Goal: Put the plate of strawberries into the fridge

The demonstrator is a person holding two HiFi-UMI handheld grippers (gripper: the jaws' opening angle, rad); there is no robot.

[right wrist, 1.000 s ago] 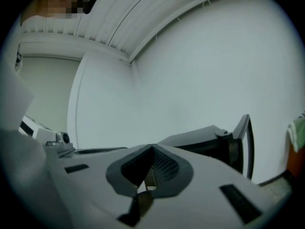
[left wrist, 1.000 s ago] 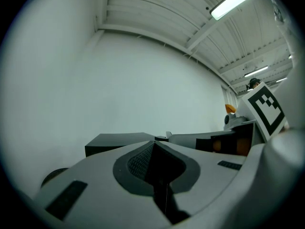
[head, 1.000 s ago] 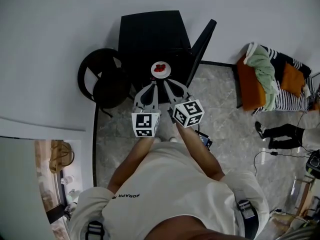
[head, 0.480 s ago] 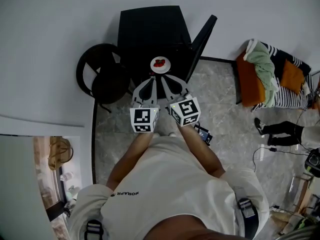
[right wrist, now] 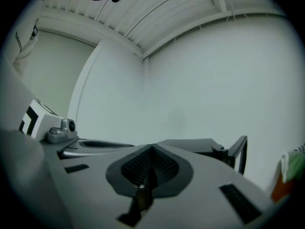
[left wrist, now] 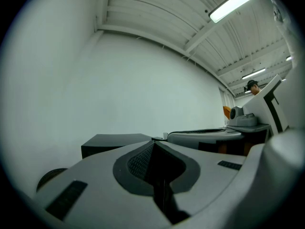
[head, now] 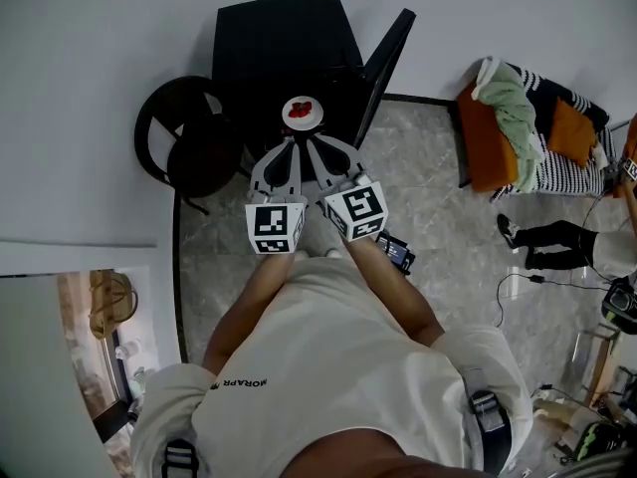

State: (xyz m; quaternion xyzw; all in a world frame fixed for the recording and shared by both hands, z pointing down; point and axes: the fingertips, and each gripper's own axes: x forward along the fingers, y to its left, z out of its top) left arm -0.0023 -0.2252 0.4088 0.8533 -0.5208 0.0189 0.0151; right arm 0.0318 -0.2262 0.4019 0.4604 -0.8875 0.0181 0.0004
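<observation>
A small white plate of red strawberries (head: 302, 112) hangs in front of the open black mini fridge (head: 279, 38), level with its front edge. My left gripper (head: 290, 139) and my right gripper (head: 312, 139) lie side by side and meet the plate's near rim, both shut on it. In the left gripper view the left gripper (left wrist: 155, 144) has its pads together, and so does the right gripper (right wrist: 152, 148) in its own view. The jaws hide the plate there. Both point level at the fridge (left wrist: 114, 142).
The fridge door (head: 383, 63) stands open to the right, also seen as the door (right wrist: 240, 156) edge-on. A black round stool (head: 189, 152) sits left of the fridge. A chair with clothes (head: 518, 127) and someone's legs (head: 557, 242) are at the right.
The whole head view has slid up and left. The right gripper has rolled a little. The plate stays at both grippers' tips before the fridge.
</observation>
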